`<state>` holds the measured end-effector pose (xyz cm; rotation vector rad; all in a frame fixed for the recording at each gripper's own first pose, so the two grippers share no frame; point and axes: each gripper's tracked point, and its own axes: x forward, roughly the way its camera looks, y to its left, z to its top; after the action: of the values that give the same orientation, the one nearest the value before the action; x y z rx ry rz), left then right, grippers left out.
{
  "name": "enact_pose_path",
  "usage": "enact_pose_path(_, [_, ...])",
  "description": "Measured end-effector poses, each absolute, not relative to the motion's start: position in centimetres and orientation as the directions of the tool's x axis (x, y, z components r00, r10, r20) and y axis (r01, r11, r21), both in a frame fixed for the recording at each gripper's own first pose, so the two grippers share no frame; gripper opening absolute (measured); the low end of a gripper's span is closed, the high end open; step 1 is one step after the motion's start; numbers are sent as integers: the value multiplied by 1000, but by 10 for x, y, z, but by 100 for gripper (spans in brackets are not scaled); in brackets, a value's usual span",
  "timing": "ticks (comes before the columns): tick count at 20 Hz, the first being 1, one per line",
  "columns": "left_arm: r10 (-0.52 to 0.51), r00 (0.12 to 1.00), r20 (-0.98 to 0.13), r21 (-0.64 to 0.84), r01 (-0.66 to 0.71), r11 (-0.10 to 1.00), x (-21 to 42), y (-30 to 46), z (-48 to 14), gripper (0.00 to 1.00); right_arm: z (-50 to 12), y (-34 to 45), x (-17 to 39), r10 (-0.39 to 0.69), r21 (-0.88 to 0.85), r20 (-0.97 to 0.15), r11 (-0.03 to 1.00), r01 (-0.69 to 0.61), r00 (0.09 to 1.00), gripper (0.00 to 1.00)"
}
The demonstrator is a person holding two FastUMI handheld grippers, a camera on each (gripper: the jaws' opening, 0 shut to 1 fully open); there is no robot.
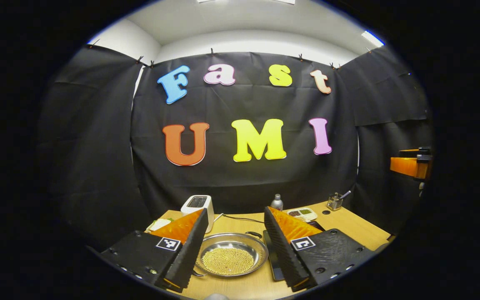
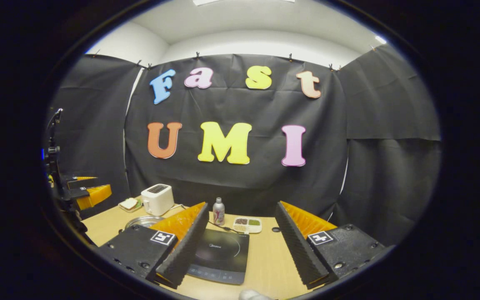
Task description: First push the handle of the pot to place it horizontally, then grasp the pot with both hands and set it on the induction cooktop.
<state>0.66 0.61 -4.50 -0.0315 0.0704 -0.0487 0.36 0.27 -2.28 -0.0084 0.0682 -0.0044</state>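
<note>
A shallow steel pot (image 1: 230, 254) holding small yellow beads sits on the wooden table (image 1: 361, 233). One dark loop handle (image 1: 253, 234) is at its far right rim, another at its near left rim. My left gripper (image 1: 234, 213) hangs open above the pot, which lies between and below its fingers without touching them. The black induction cooktop (image 1: 271, 258) lies just right of the pot, partly hidden by a finger. In the right gripper view my right gripper (image 2: 242, 206) is open above the cooktop (image 2: 221, 254). The pot's rim (image 2: 142, 221) peeks out at the left there.
At the table's back stand a white toaster (image 1: 198, 206), a small bottle (image 1: 276, 203), a divided tray of seeds (image 1: 302, 213) and a utensil holder (image 1: 335, 202). A plate with bread (image 2: 129, 204) lies beside the toaster (image 2: 156, 199). A cable runs to the cooktop.
</note>
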Motion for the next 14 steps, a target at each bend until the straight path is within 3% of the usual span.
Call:
enact_pose_path(2, [-92, 990, -105, -46, 88, 995, 8, -1, -59, 71, -26, 4, 2, -5, -11, -77, 1000, 4, 997, 99])
enact_pose_path(3, [-105, 986, -126, -58, 98, 993, 8, -3, -67, 46, -29, 6, 2, -3, -12, -83, 1000, 2, 997, 99])
enact_pose_path(5, [-133, 974, -185, -84, 119, 989, 7, -8, -91, 33, -35, 8, 0, -2, -17, -96, 1000, 0, 995, 99])
enact_pose_path(6, [-145, 968, -205, -85, 130, 988, 6, -7, -102, 19, -38, 9, -1, -3, -21, -106, 1000, 1, 994, 99])
enact_pose_path(10, [-163, 923, -350, -131, 124, 984, 5, -10, -177, 0, -57, 10, -4, -5, -27, -160, 1000, 1, 987, 100])
enact_pose_path(14, [-173, 845, -506, -163, 103, 981, -5, -10, -247, 0, -71, 8, -5, -8, -30, -194, 1000, 3, 981, 99])
